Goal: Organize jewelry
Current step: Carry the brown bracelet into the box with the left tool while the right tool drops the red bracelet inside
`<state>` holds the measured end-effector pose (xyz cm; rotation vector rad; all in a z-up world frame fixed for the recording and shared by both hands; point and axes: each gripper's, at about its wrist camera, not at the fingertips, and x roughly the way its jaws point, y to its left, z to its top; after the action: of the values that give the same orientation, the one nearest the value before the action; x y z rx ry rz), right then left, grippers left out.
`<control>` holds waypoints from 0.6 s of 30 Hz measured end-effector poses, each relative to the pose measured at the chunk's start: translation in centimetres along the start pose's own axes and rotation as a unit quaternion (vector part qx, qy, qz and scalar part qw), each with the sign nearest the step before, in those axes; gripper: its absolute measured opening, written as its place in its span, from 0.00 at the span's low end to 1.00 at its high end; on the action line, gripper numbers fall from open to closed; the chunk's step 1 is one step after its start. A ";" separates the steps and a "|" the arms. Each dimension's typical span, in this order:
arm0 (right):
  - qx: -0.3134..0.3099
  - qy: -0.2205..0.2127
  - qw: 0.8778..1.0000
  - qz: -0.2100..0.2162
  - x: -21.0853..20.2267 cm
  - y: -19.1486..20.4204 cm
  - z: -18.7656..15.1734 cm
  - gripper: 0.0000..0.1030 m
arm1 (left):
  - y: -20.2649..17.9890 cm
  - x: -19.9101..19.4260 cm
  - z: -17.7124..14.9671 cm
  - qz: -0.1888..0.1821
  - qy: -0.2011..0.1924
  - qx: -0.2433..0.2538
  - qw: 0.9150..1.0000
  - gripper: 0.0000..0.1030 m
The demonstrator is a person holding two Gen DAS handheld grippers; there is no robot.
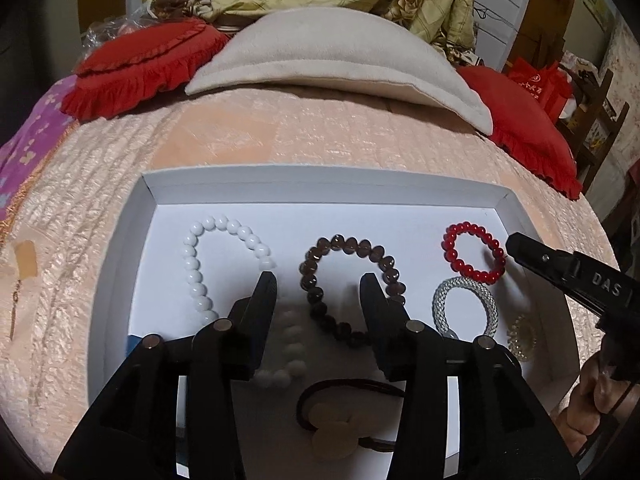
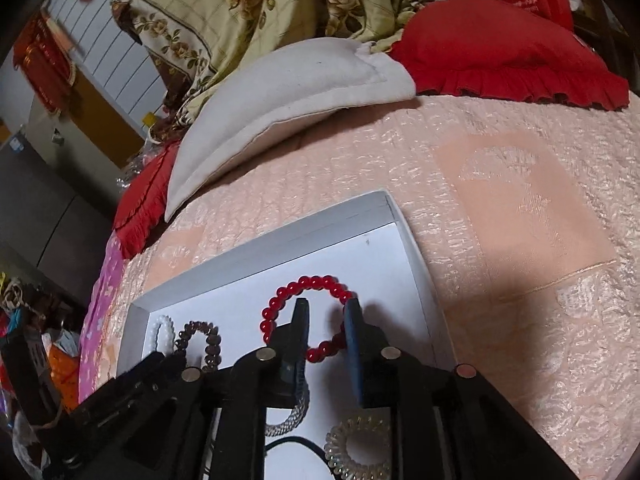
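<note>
A white tray (image 1: 132, 240) lies on the bed and holds a white bead bracelet (image 1: 196, 268), a brown bead bracelet (image 1: 312, 276), a red bead bracelet (image 1: 452, 252), a silver mesh band (image 1: 440, 300), a clear coil hair tie (image 1: 520, 340) and a dark hair tie with a beige charm (image 1: 332, 428). My left gripper (image 1: 318, 284) is open above the brown bracelet. My right gripper (image 2: 326, 306) is open over the red bracelet (image 2: 276, 304), with its right side between the fingers. It also shows in the left wrist view (image 1: 520, 246).
The tray (image 2: 272, 240) sits on a pink quilted bedspread (image 1: 280, 132). A beige pillow (image 1: 328, 56) and red ruffled cushions (image 1: 136, 68) lie behind it. A floral blanket (image 2: 248, 12) is piled at the back. Clutter lies left of the bed (image 2: 24, 320).
</note>
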<state>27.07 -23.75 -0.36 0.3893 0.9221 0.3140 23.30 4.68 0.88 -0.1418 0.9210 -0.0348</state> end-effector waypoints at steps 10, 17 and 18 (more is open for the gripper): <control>-0.058 -0.022 0.998 0.004 -4.3 1.7 -1.9 0.36 | 0.6 -3.8 -0.5 -0.015 -0.034 0.013 0.999 0.42; -0.138 -0.027 0.990 -0.001 -9.6 3.5 -7.1 0.37 | 0.3 -9.2 -5.3 -0.076 -0.060 0.067 0.993 0.55; -0.146 -0.028 0.989 0.001 -10.3 3.5 -7.8 0.37 | 0.2 -9.8 -6.3 -0.089 -0.057 0.072 0.992 0.55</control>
<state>14.48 -23.55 4.25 0.1287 0.8066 0.4316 12.35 5.06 4.85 -0.0895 0.7876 -0.2556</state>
